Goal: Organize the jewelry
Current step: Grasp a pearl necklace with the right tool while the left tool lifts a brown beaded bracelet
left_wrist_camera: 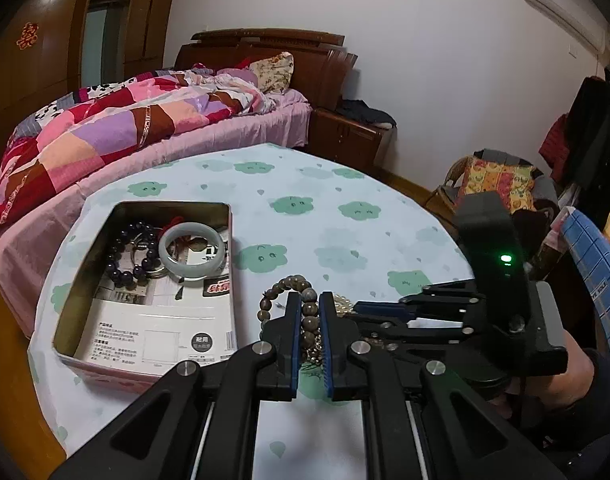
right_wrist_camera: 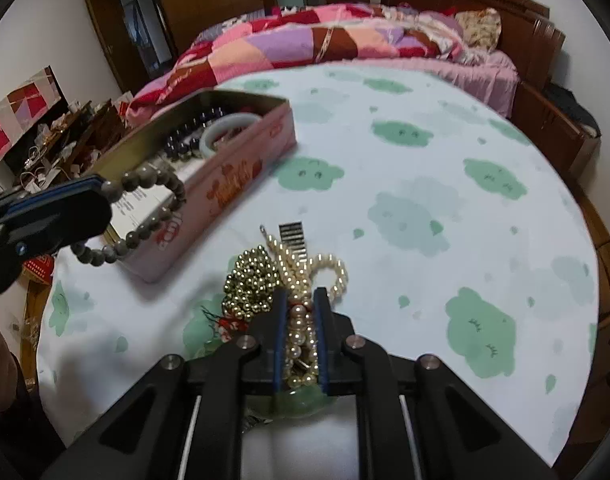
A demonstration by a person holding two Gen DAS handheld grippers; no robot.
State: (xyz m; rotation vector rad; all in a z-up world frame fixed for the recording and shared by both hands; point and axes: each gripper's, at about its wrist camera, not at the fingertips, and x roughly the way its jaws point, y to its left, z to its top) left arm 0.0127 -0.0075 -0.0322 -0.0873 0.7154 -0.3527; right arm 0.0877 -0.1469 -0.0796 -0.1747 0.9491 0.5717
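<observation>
The left gripper [left_wrist_camera: 309, 300] was pictured clamped on a grey-brown bead bracelet [right_wrist_camera: 145, 216], its blue-lined fingers [left_wrist_camera: 293, 320] drawn close together with the beads pinched between them. In the right wrist view that bracelet was seen hanging from the fingertips at the left edge of the frame, raised beside the near rim of the pink tin [right_wrist_camera: 241, 176].

The right gripper [right_wrist_camera: 299, 296] was shown at lower centre of its own view, with its jaws narrowed onto a pearl strand [right_wrist_camera: 301, 320] in the heap of jewelry on the table; the pearls were caught between the pads. A cluster of gold beads [right_wrist_camera: 251, 284] lay just left of the fingers, and a small ribbed metal piece [right_wrist_camera: 291, 238] lay just above the heap. The green item at the bottom of the heap could not be identified.

In the left wrist view the tin was seen open at centre left, with a dark bead bracelet [left_wrist_camera: 133, 252] and a pale jade bangle [left_wrist_camera: 193, 250] touching in its far end, on printed paper [left_wrist_camera: 153, 332]. The round table was covered by a white cloth with green clouds [right_wrist_camera: 425, 200]. A bed with a patchwork quilt [left_wrist_camera: 105, 128] was seen behind it.
</observation>
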